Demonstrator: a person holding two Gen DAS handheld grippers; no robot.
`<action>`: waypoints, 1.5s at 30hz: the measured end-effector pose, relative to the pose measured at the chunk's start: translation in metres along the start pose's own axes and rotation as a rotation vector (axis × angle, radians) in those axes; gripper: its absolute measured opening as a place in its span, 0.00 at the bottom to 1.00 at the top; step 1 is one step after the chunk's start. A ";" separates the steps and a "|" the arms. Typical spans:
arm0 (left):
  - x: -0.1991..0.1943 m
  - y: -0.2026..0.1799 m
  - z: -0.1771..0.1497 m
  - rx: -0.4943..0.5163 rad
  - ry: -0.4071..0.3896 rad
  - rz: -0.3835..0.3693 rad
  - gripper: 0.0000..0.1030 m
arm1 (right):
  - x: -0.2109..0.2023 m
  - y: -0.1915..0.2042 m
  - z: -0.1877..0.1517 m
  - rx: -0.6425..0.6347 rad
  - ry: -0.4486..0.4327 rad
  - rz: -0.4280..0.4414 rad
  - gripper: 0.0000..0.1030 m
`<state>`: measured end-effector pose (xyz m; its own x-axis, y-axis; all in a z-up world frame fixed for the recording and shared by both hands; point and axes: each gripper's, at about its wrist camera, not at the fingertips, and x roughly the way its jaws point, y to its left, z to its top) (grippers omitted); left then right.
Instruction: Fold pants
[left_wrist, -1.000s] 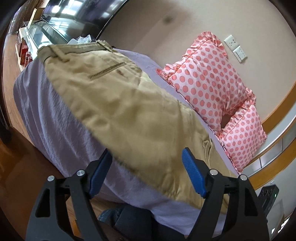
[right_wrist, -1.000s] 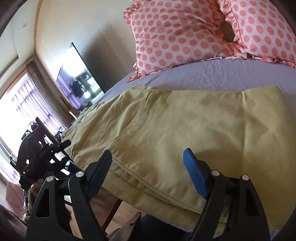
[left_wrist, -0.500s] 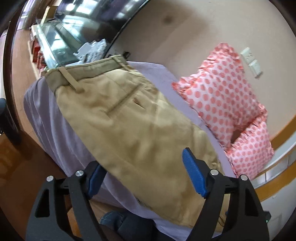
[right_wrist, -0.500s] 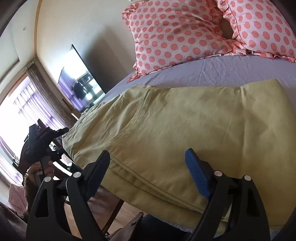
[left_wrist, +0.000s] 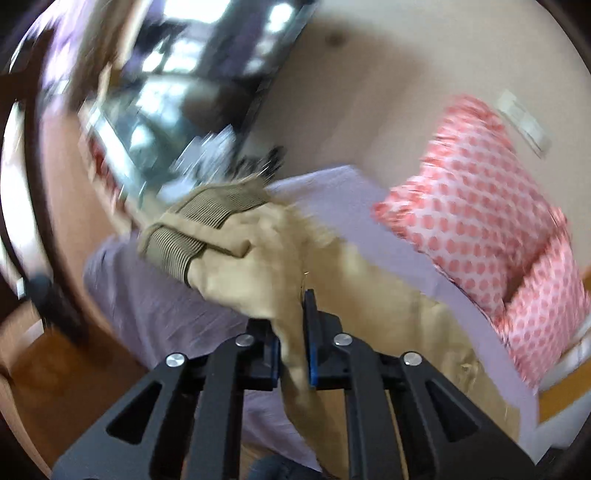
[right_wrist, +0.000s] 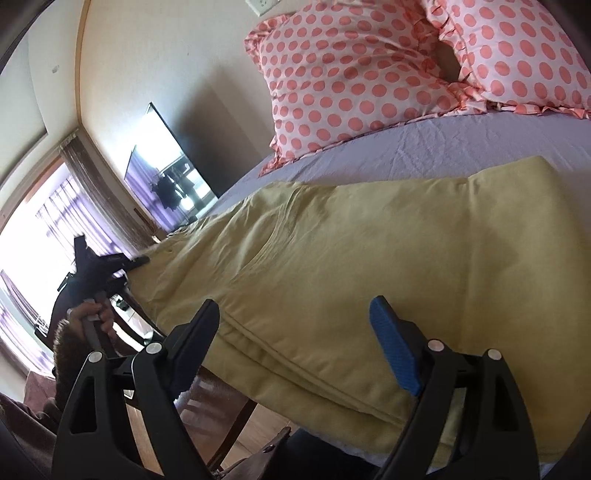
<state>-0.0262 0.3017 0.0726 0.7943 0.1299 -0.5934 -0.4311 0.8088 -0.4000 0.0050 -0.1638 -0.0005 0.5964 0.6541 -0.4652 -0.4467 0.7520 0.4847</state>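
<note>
The left tongs (left_wrist: 291, 350) are clamped on the waist end of the khaki pants (right_wrist: 351, 266), which lie lengthwise along the near edge of the bed (right_wrist: 461, 144), already doubled leg on leg. The right tongs (right_wrist: 295, 339) hover with jaws wide apart over the hem end, gripping nothing. Judging by this, the crosswise fold is starting: next, carry the bunched, lifted waistband toward the hems without dragging the layers askew.
</note>
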 end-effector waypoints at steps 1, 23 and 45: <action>-0.009 -0.023 0.004 0.066 -0.023 -0.017 0.08 | -0.003 -0.002 0.001 0.004 -0.010 -0.003 0.83; -0.070 -0.286 -0.268 1.188 0.197 -0.702 0.19 | -0.094 -0.129 0.010 0.446 -0.180 -0.046 0.84; 0.101 -0.206 -0.093 0.473 0.570 -0.495 0.69 | -0.047 -0.140 0.034 0.312 0.035 -0.109 0.37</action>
<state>0.1032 0.0946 0.0302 0.4546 -0.5007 -0.7367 0.2272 0.8649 -0.4476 0.0621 -0.3022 -0.0209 0.6036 0.5778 -0.5494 -0.1523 0.7600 0.6319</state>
